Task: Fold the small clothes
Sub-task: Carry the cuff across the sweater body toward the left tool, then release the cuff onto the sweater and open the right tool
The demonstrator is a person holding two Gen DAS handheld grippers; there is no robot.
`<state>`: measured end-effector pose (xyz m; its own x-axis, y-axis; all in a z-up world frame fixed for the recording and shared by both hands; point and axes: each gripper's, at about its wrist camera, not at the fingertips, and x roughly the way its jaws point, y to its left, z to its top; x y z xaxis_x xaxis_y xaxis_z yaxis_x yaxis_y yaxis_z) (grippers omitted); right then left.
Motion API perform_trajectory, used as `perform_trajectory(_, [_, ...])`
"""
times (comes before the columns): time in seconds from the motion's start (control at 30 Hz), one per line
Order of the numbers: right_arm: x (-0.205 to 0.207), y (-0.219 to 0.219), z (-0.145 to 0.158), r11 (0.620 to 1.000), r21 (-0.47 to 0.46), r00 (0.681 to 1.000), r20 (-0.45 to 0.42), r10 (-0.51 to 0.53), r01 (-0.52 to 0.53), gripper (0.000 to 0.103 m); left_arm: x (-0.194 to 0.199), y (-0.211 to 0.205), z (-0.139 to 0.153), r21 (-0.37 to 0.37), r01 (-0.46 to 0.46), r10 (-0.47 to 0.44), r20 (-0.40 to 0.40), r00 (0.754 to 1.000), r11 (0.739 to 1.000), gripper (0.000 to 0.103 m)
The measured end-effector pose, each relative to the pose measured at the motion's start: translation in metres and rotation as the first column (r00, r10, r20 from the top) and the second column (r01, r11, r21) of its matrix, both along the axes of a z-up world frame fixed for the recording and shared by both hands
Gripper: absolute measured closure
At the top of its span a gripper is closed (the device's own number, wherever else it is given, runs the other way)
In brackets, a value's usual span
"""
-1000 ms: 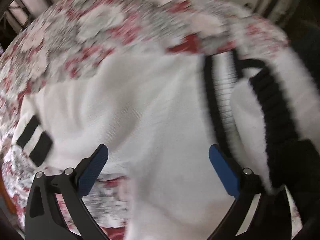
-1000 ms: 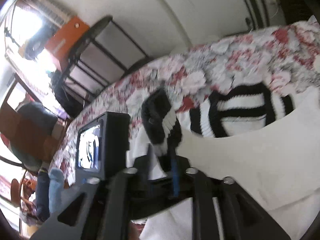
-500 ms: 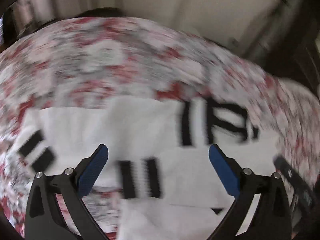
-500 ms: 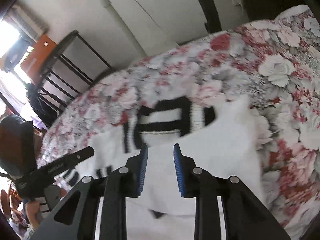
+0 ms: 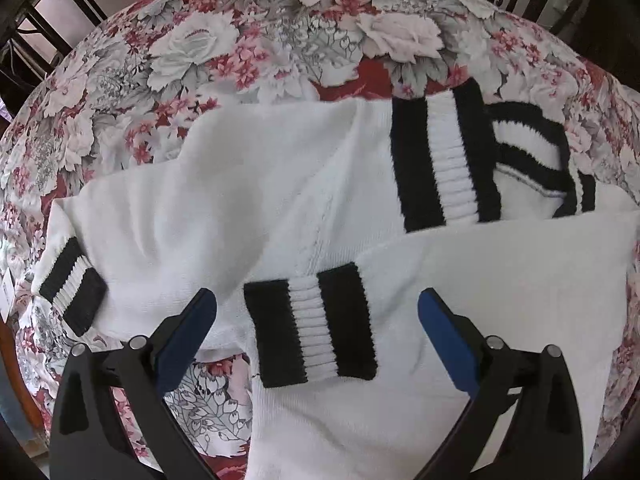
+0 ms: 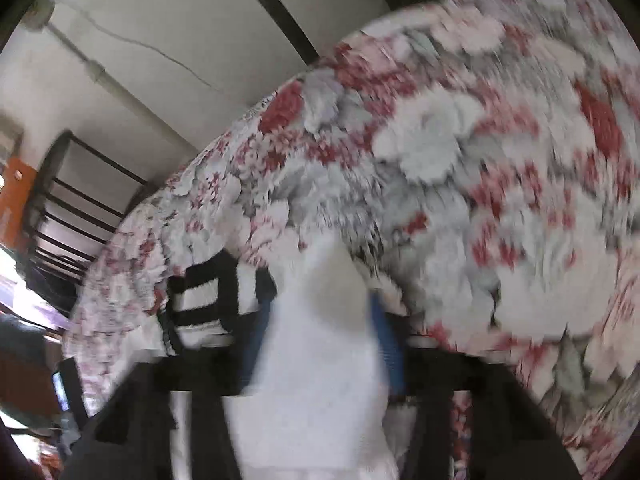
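The white sweater (image 5: 248, 200) lies across the middle of the floral table (image 5: 240, 48), one sleeve cuff (image 5: 312, 328) already folded in at lower centre, the other cuff (image 5: 70, 288) at far left not yet folded. The left claw (image 5: 316, 328) hovers released over the folded cuff. The right claw (image 6: 320, 344), blurred, seems clenched on white fabric, so the folding looks roughly half done.
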<state>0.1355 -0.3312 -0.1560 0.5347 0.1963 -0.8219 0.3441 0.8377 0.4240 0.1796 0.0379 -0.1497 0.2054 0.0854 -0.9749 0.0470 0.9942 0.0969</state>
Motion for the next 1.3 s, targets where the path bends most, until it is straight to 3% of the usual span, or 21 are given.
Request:
perform_trajectory(0.13, [0.021,0.000,-0.019,0.998,-0.059,0.997,-0.081,-0.006,0.001,0.047,0.001,0.007,-0.009,0.055,0.014,-0.012,-0.033,0.999,0.998,0.005])
perform_trajectory(0.17, [0.025,-0.004,-0.031,0.999,-0.044,0.994,-0.113,0.004,-0.009,0.073,0.004,0.010,-0.011,0.059,0.013,-0.011,-0.027,1.000,0.998,0.004])
perform_trajectory(0.2, [0.027,-0.009,-0.041,1.000,-0.029,0.990,-0.138,0.003,-0.007,0.090,0.011,0.013,-0.012,0.058,0.014,-0.012,-0.024,1.000,0.998,0.004])
perform_trajectory(0.33, [0.023,-0.028,-0.054,0.998,0.021,0.990,-0.131,-0.054,0.057,0.093,0.021,0.016,-0.013,0.052,0.002,-0.002,0.002,1.000,0.999,0.004])
perform_trajectory(0.43, [0.022,-0.034,-0.054,0.995,0.052,0.989,-0.129,-0.074,0.081,0.091,0.023,0.017,0.001,0.118,0.016,-0.027,0.097,0.995,0.993,0.004])
perform_trajectory(0.5, [0.011,-0.038,-0.038,0.992,0.060,0.991,-0.090,-0.102,0.107,0.087,0.014,0.014,0.016,0.141,0.008,-0.027,0.134,0.991,0.990,0.004])
perform_trajectory(0.57, [0.003,-0.026,-0.006,0.999,-0.019,0.999,-0.015,-0.044,0.043,0.087,0.015,0.024,0.024,0.077,-0.010,0.000,0.126,0.992,0.997,0.004])
perform_trajectory(0.63, [-0.007,-0.003,0.012,0.998,-0.035,0.999,0.016,0.046,-0.045,0.087,0.015,0.028,0.014,0.042,-0.017,0.013,0.092,0.996,0.999,0.004])
perform_trajectory(0.7, [-0.013,0.021,0.004,0.991,-0.027,0.991,-0.033,0.133,-0.134,0.088,0.019,0.034,-0.008,0.125,0.003,-0.006,0.023,1.000,0.992,0.004])
perform_trajectory(0.77, [-0.018,0.043,-0.039,0.975,-0.004,0.954,-0.208,0.215,-0.220,0.084,0.019,0.040,-0.020,0.106,0.001,0.002,-0.023,1.000,0.994,0.004])
perform_trajectory(0.8, [-0.022,0.045,-0.057,0.974,0.012,0.948,-0.229,0.222,-0.225,0.086,0.019,0.044,-0.017,0.091,-0.009,0.012,-0.029,1.000,0.996,0.004])
perform_trajectory(0.83, [-0.023,0.042,-0.056,0.978,0.009,0.954,-0.217,0.206,-0.209,0.088,0.020,0.050,-0.009,0.081,-0.017,0.020,-0.041,0.999,0.997,0.004])
perform_trajectory(0.9, [-0.025,0.035,-0.037,0.986,0.049,0.967,-0.192,0.169,-0.162,0.081,0.019,0.068,0.016,0.081,-0.038,0.036,0.026,0.999,0.996,0.004])
perform_trajectory(0.93, [-0.030,0.032,-0.019,0.987,0.066,0.979,-0.136,0.152,-0.145,0.079,0.017,0.080,0.032,0.108,-0.043,0.033,0.092,0.995,0.993,0.004])
perform_trajectory(1.0, [-0.043,0.033,0.007,0.987,0.084,0.987,-0.071,0.144,-0.138,0.061,0.015,0.103,0.050,0.182,-0.062,0.033,0.159,0.987,0.981,0.004])
perform_trajectory(1.03, [-0.049,0.036,0.012,0.985,0.101,0.988,-0.054,0.145,-0.139,0.060,0.012,0.122,0.056,0.204,-0.088,0.051,0.179,0.982,0.975,0.004])
perform_trajectory(1.13, [-0.062,0.058,0.018,0.973,0.161,0.985,-0.031,0.172,-0.165,0.060,-0.002,0.184,0.071,0.174,-0.149,0.107,0.232,0.967,0.973,0.004])
perform_trajectory(1.23, [-0.052,0.090,0.010,0.960,0.174,0.972,-0.046,0.229,-0.218,0.060,-0.027,0.211,0.071,0.305,-0.161,0.046,0.353,0.934,0.939,0.004])
perform_trajectory(1.3, [-0.048,0.099,0.013,0.962,0.146,0.970,-0.045,0.238,-0.229,0.060,-0.044,0.216,0.071,0.388,-0.139,-0.024,0.387,0.922,0.911,0.004])
